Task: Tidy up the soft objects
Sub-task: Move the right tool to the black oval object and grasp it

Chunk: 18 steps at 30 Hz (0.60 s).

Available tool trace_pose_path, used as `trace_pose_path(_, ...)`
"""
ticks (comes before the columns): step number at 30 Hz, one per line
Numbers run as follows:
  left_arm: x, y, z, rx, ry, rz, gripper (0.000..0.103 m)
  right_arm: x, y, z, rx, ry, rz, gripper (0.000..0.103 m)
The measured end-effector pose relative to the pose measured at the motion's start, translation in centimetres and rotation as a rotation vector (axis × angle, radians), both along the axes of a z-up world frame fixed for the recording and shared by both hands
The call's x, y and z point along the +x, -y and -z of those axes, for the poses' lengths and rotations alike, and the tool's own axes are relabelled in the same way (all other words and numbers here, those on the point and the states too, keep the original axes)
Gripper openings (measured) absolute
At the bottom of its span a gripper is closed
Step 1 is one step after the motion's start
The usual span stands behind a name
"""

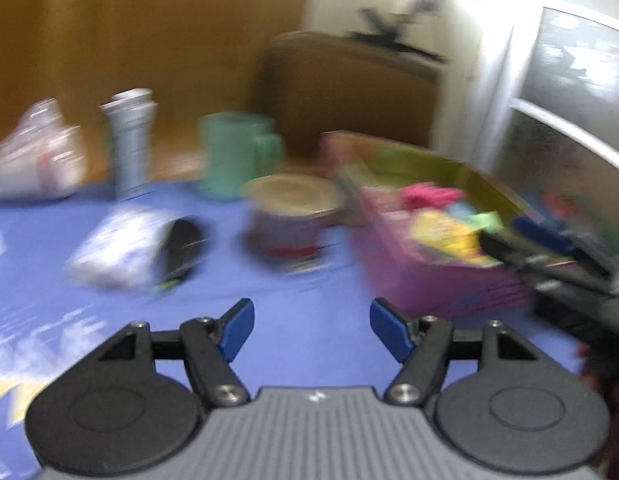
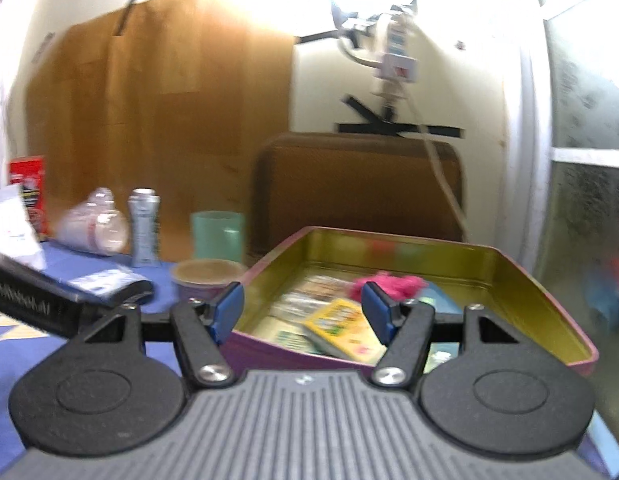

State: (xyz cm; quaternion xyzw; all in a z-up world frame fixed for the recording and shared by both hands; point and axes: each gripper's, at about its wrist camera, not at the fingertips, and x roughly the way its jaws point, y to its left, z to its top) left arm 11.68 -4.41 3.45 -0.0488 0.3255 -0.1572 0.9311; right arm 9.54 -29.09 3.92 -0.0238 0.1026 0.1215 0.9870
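On the blue tablecloth (image 1: 301,280) to your right sits the pink tin (image 2: 509,280), gold inside, its lid off. A fuzzy magenta soft object (image 2: 385,284) lies near its far wall, beside flat yellow packets (image 2: 341,330). Your right gripper (image 2: 302,306) hangs over the tin's near rim, jaws wide and holding nothing. Your left gripper (image 1: 312,328) hovers above bare cloth, jaws wide too. Left of the tin, close by, stands a lidded cup (image 1: 291,216); farther left lies a white pouch (image 1: 125,246). Behind them a green mug (image 1: 237,156) and a grey bottle (image 1: 131,142) line the table's far edge. The left view is blurred.
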Motion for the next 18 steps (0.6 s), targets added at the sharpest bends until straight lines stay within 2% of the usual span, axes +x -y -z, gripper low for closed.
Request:
trace_pose_path(5, 0.1, -7.8, 2.7, 0.105, -0.042, -0.224, 0.066, 0.2, -4.4, 0.0, 0.002, -0.039, -0.145, 0.067)
trace_pose_path(8, -0.2, -10.9, 3.5, 0.121, -0.029, -0.3, 0.066, 1.4, -7.3, 0.5, 0.008, -0.104, -0.221, 0.064)
trace_pose_path(10, -0.8, -11.5, 3.9, 0.127, 0.007, -0.309, 0.066, 2.6, -9.4, 1.1, 0.008, -0.15, -0.256, 0.059)
trace_pose_path(12, -1.0, -11.9, 3.7, 0.077, 0.027, -0.286, 0.067, 4.1, -11.3, 1.8, 0.009, -0.204, -0.269, 0.059)
trace_pose_path(18, -1.0, -13.0, 3.7, -0.005, 0.043, -0.287, 0.067, 8.4, -15.7, 2.9, -0.011, -0.291, -0.227, 0.059)
